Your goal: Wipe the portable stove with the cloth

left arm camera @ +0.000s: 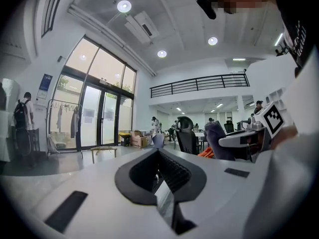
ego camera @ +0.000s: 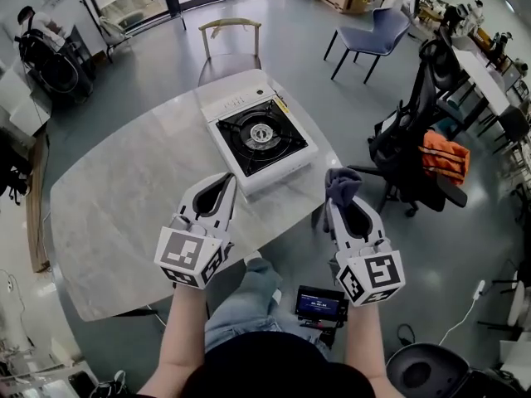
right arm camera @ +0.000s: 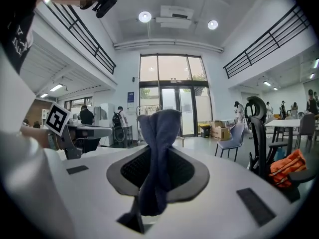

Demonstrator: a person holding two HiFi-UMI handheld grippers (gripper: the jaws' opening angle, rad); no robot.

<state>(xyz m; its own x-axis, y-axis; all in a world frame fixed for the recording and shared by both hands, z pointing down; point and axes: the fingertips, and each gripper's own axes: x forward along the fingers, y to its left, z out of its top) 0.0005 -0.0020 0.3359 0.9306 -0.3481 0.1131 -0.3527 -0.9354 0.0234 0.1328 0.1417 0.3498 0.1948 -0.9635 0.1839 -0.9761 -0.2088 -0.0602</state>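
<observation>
The portable stove [ego camera: 259,139] stands at the far right of the tabletop [ego camera: 124,197], close to its edge, with the burner ring facing up. The cloth [ego camera: 341,186] is not yet on it. It is clamped in the right tongs [ego camera: 344,210], which are raised near the tabletop's near right edge, short of the stove. The left tongs [ego camera: 217,191] hover over the tabletop just in front of the stove, drawn together and empty.

Hazards, as judged from this position:
- The cloth is gripped as a twisted bunch and only a short tuft stands proud of the tips. A flat wipe may put bare tong tips on the stove casing.
- The raised pan supports around the burner may snag the cloth and pull it out of the grip.
- Nothing braces the stove. Wiping pressure may slide it on the smooth tabletop toward the nearby edge.

View coverage:
- Only the head view shows the stove and the tabletop.
- Both gripper views point up into the room and ceiling.
- The right gripper view shows the cloth running down between the pads.
- The left gripper view confirms that nothing sits between the left pads.
</observation>
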